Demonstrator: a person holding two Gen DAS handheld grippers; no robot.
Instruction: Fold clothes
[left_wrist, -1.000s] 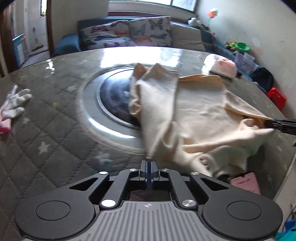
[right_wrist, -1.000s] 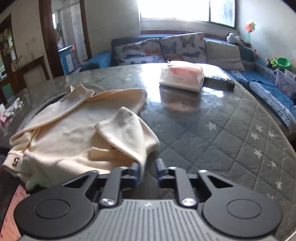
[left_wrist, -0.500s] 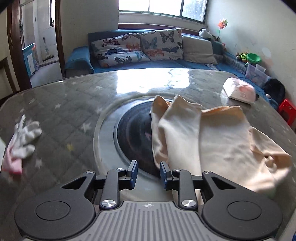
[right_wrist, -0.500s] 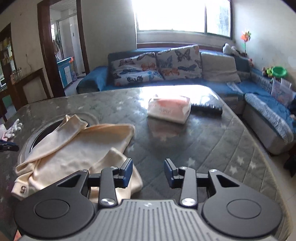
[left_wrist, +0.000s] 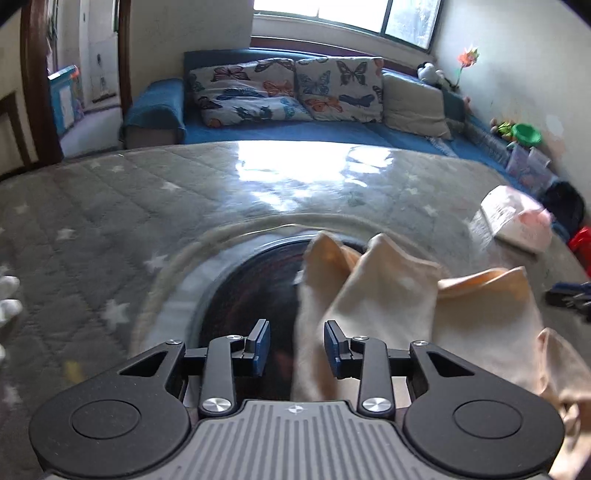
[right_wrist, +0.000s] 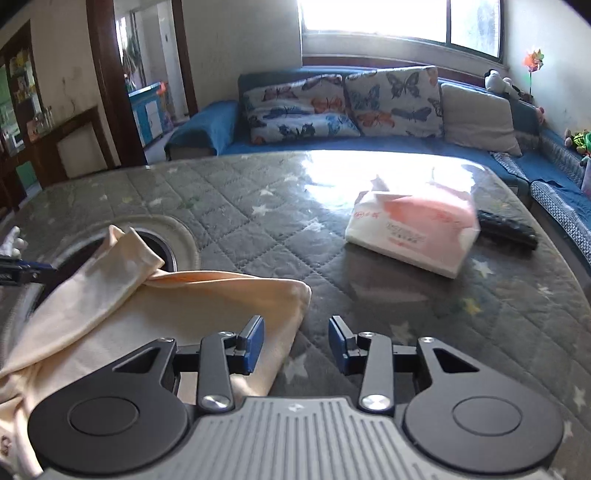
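Observation:
A cream garment (left_wrist: 424, 317) lies partly folded on the round quilted table (left_wrist: 147, 206), one sleeve laid across its body. In the right wrist view the garment (right_wrist: 155, 314) is at the lower left. My left gripper (left_wrist: 296, 347) is open and empty, just above the garment's near left edge. My right gripper (right_wrist: 296, 343) is open and empty, over the garment's right edge. The right gripper's tip shows at the far right of the left wrist view (left_wrist: 569, 295). The left gripper's tip shows at the left edge of the right wrist view (right_wrist: 22, 271).
A pink and white tissue pack (right_wrist: 413, 232) and a black remote (right_wrist: 506, 229) lie on the table's right side. A dark round inset (left_wrist: 255, 291) sits in the table's middle. A white glove (left_wrist: 7, 295) lies at the left. A blue sofa (right_wrist: 369, 122) stands behind.
My left gripper has let go of the sleeve and opened. My right gripper has opened wider. Both have pulled back and risen from the garment, which now lies on the table.

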